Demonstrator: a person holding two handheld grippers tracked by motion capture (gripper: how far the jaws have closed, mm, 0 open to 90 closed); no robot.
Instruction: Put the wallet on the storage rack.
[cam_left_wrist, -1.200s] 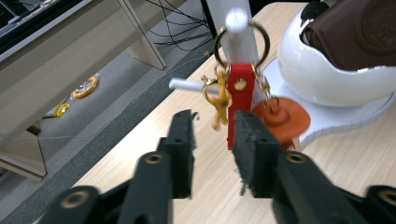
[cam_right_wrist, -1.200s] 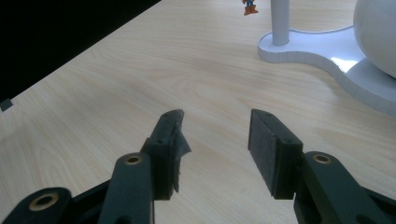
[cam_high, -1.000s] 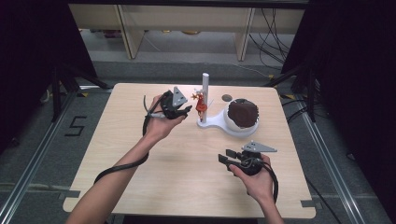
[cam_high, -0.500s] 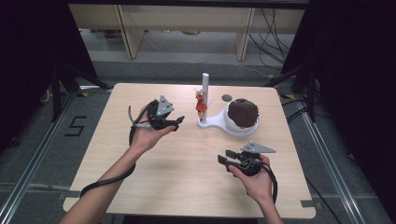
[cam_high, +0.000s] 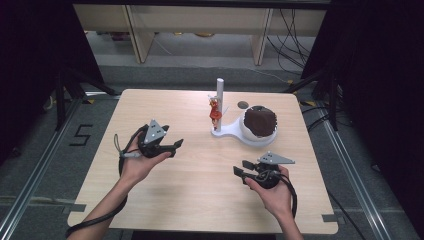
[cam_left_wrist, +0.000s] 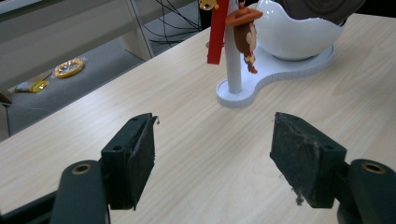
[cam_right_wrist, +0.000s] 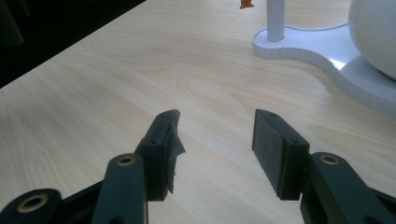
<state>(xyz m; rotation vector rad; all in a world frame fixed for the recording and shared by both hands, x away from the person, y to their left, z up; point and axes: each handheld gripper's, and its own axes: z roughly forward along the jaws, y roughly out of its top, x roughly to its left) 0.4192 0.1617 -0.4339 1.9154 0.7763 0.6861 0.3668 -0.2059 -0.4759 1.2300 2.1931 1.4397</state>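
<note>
Left gripper (cam_high: 176, 145), jaws just spread and empty, faces the figurine (cam_left_wrist: 244, 32), its head cropped.

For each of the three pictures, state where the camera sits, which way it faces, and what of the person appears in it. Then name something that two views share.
High view: above the table's near side, facing forward and down; both forearms, left claw, right claw.
Left gripper view: on that claw, facing the white stand with its hanging figurine; its jaws show.
Right gripper view: low over the table, toward the stand's base; its jaws show.
Shared: the stand.
</note>
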